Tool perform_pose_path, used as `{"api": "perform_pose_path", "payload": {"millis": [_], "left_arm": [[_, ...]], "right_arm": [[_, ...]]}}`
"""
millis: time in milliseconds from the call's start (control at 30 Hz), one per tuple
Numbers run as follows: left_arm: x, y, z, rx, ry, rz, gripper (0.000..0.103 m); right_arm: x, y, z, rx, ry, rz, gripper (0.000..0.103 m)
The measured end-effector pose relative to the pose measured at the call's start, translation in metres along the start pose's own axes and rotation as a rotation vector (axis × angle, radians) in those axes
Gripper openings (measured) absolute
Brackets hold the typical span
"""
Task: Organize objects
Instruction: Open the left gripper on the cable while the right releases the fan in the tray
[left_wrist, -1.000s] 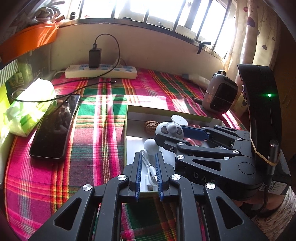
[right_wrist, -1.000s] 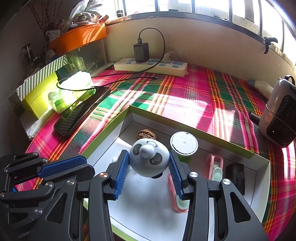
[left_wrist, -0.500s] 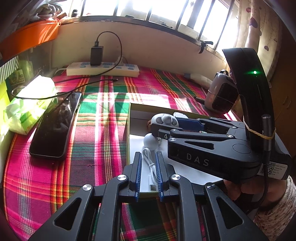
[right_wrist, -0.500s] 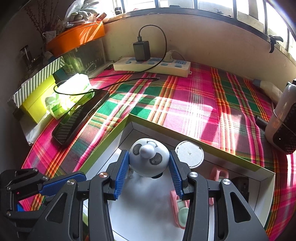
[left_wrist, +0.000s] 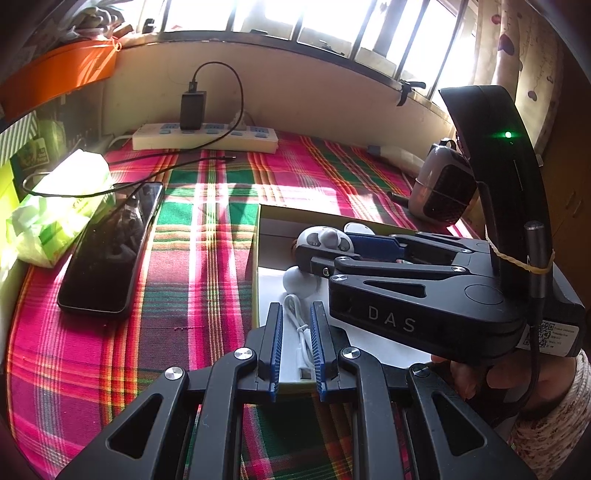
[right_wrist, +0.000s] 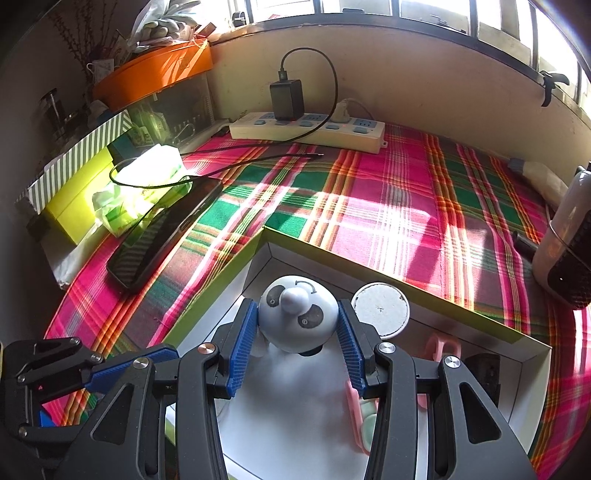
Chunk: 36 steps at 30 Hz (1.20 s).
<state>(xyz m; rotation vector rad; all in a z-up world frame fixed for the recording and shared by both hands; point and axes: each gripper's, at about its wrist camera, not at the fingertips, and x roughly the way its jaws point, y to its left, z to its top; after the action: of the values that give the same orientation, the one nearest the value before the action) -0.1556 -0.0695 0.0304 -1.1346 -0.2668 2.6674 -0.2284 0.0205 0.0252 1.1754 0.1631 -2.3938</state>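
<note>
Right gripper (right_wrist: 297, 332) clamps panda (right_wrist: 297, 317) over box (right_wrist: 406, 286); left gripper (left_wrist: 295, 343) pinches cable (left_wrist: 301, 334) — lift panda straight, clear of disc (right_wrist: 380, 310).

Your left gripper (left_wrist: 295, 347) and right gripper (right_wrist: 297, 341) are black frames with ribbed blue finger pads and silver screws. The right one carries "DAS" lettering, a green light, a rubber-banded cable, and your knit sleeve (left_wrist: 550, 439) shows.
</note>
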Motion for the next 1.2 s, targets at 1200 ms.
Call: {"api": "perform_pose_path", "payload": {"millis": [1200], "left_arm": [[-0.011, -0.016, -0.008, 0.038, -0.002, 0.020, 0.018]], "right_arm": [[-0.035, -0.007, -0.013, 0.064, -0.057, 0.001, 0.057]]}}
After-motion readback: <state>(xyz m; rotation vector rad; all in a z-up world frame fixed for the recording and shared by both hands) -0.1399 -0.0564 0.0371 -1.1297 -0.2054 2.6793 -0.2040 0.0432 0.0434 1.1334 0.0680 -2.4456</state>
